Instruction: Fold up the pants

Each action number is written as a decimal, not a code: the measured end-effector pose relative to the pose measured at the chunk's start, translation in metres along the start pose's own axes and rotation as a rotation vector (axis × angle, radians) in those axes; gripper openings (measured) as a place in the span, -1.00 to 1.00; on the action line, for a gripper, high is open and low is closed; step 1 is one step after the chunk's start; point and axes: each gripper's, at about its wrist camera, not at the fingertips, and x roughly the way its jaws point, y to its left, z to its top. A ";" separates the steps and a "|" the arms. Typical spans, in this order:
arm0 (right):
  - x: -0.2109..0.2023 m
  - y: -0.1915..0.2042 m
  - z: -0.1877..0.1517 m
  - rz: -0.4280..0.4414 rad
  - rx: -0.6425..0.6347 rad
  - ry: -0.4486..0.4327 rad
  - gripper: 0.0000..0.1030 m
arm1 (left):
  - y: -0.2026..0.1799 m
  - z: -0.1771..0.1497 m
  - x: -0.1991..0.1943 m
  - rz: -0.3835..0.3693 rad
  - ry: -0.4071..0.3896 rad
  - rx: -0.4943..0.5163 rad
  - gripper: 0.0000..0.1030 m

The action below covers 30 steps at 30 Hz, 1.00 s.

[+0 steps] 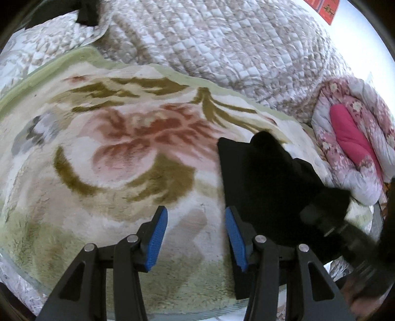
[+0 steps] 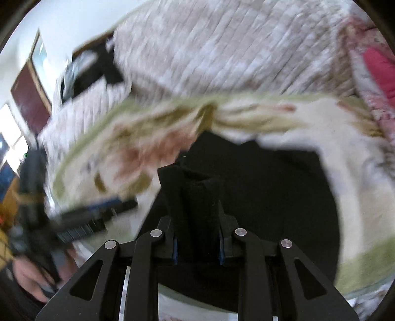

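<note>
The black pants (image 1: 261,182) lie folded on the flowered fleece blanket (image 1: 111,153), right of centre in the left wrist view. My left gripper (image 1: 195,237) hovers open over the blanket beside the pants' left edge, with nothing between its blue pads (image 1: 156,239). My right gripper (image 2: 197,247) is shut on a bunched fold of the black pants (image 2: 195,197), and the rest of the cloth (image 2: 271,197) spreads dark below it. That right gripper shows blurred at the right edge of the left wrist view (image 1: 345,234). The left gripper (image 2: 98,214) appears blurred at the left of the right wrist view.
A quilted beige bedspread (image 1: 222,44) covers the bed behind the blanket. A rolled pink floral quilt (image 1: 353,138) lies at the right. A dark item (image 1: 86,12) sits at the far top left. A person's hand (image 2: 32,276) holds the left gripper.
</note>
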 end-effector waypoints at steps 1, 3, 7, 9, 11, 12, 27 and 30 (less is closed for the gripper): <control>0.003 0.000 -0.004 -0.004 -0.008 0.001 -0.56 | 0.002 0.000 0.000 0.001 0.001 -0.009 0.00; -0.001 0.001 -0.003 -0.015 -0.018 -0.012 -0.56 | 0.006 0.001 0.000 -0.003 0.003 -0.021 0.00; -0.012 0.011 -0.004 -0.016 -0.069 -0.053 -0.56 | 0.008 0.001 -0.001 -0.007 0.001 -0.030 0.00; -0.007 0.020 -0.010 -0.011 -0.105 -0.046 -0.56 | 0.009 0.002 -0.002 -0.011 -0.004 -0.034 0.00; 0.005 0.028 -0.020 -0.028 -0.162 -0.026 -0.54 | 0.009 0.002 -0.003 -0.011 -0.010 -0.035 0.00; 0.010 0.030 -0.025 -0.020 -0.180 -0.034 -0.50 | 0.009 0.002 -0.003 -0.013 -0.011 -0.037 0.00; -0.060 -0.015 -0.022 0.069 -0.045 -0.222 0.09 | 0.005 0.012 -0.012 -0.066 -0.060 -0.030 0.00; -0.036 -0.061 -0.023 -0.089 0.097 -0.111 -0.18 | -0.016 0.017 -0.016 -0.097 -0.077 0.027 0.00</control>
